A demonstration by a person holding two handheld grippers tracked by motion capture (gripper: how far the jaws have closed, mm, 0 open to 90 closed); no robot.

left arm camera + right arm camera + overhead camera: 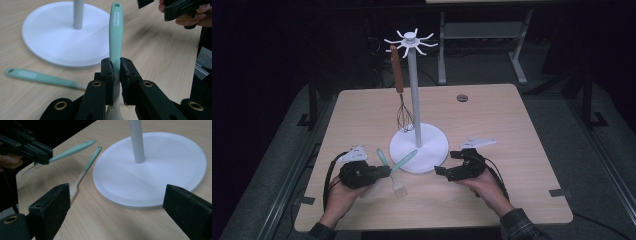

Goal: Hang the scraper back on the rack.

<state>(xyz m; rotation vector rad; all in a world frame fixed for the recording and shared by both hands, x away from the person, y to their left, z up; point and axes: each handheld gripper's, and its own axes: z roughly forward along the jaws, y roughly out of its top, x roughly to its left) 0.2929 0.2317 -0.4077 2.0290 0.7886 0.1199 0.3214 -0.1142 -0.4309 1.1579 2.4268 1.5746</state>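
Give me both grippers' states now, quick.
Left gripper: closed on a mint-handled utensil.
Right gripper: open, holding nothing.

Two mint-handled utensils (pixel 404 161) (pixel 382 157), one whisk (pixel 401 95), one white stand (pixel 418 140), two grippers (pixel 384 172) (pixel 440 171).

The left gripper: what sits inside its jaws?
The left gripper is shut on a teal-handled utensil, handle pointing toward the white stand base. The utensil's pale lower end runs down between the jaws, so its head is covered.
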